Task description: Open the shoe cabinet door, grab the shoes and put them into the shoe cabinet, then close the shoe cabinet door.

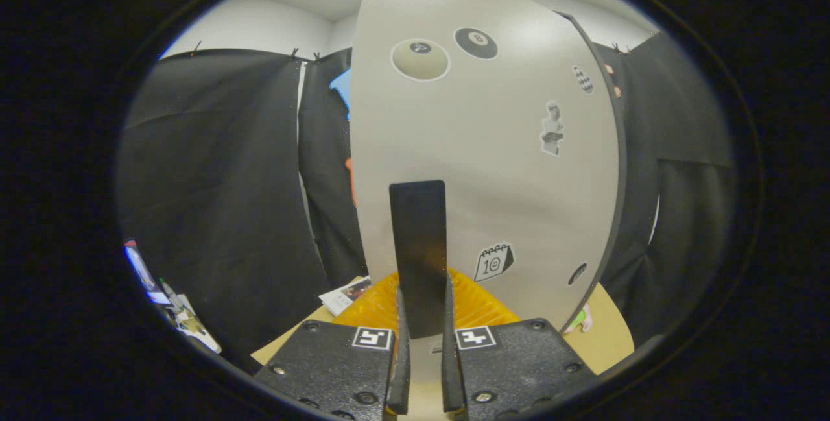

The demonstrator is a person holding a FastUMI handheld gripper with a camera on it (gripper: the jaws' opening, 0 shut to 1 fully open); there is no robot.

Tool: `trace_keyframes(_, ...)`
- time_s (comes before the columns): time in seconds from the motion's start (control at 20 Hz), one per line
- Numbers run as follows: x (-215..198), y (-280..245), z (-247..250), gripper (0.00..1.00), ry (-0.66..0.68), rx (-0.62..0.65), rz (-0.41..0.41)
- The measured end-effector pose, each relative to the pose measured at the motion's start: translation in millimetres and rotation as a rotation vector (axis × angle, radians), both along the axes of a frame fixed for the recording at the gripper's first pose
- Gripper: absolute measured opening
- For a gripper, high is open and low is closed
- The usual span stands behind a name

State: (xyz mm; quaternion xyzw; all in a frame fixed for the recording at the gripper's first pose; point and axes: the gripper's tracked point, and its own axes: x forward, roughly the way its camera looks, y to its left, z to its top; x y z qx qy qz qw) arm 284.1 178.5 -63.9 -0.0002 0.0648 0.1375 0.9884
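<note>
Tan tabletop (pixel 609 336) w/ leaflet (pixel 345 294)

Black cloth (pixel 220 168) hangs as the booth wall on both sides, clipped along its top edge below a white wall (pixel 259 25). A tan worktop (pixel 609 336) carries a printed leaflet (pixel 347 292) and a ribbed orange piece (pixel 480 307). Some cluttered, blurred items (pixel 178 317) lie low beside the cloth.

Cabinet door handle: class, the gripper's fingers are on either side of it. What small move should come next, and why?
Probably pull back, swinging the door further open: the gripper looks shut on the black handle, and the door's right edge already stands free of the dark cabinet body.
</note>
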Motion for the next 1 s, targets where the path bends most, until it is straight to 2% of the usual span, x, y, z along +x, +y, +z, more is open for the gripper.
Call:
trace_keyframes(0.5, -55, -60, -1, 0.22, 0.01, 0.042, -0.097)
trace_keyframes(1.0, -66, -103, -2, 0.14, 0.0, 0.045, -0.221)
